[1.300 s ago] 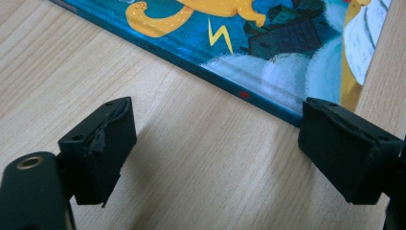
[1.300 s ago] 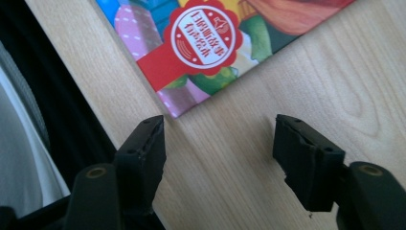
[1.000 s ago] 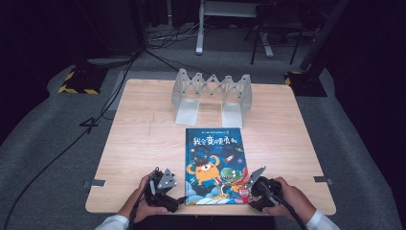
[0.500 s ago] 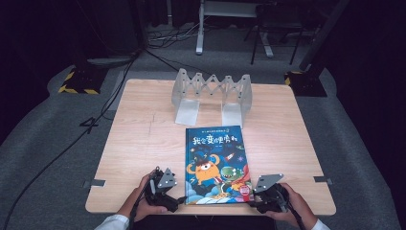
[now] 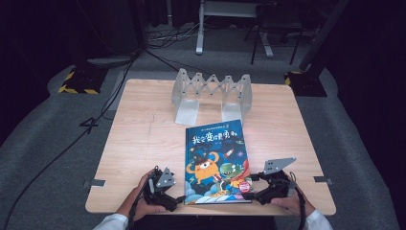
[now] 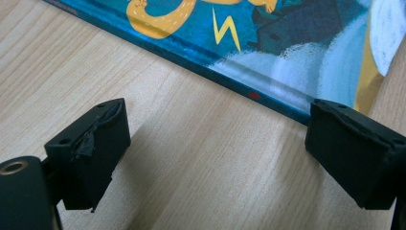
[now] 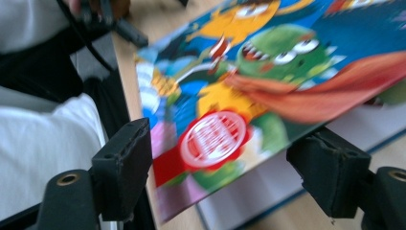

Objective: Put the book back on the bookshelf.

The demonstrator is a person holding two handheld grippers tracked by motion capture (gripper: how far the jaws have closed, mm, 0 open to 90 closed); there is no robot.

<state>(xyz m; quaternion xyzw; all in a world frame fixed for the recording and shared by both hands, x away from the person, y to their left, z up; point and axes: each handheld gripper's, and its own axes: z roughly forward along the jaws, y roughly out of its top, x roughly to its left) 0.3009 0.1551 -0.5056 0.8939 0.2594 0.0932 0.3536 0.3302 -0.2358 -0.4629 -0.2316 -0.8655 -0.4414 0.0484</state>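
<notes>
Lifting the book (image 7: 268, 91) cover cleanly is best done with it centred between the right gripper's (image 7: 225, 167) spread jaws, while the left gripper's (image 6: 215, 143) jaws are kept apart.

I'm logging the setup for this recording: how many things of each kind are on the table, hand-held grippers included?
Picture books: 1, the book lying near the table's front edge.
Folding grey racks: 1, the rack at the back.
Hand-held grippers: 2, the left gripper and the right gripper, one at each side of the book.
Total: 4.
</notes>
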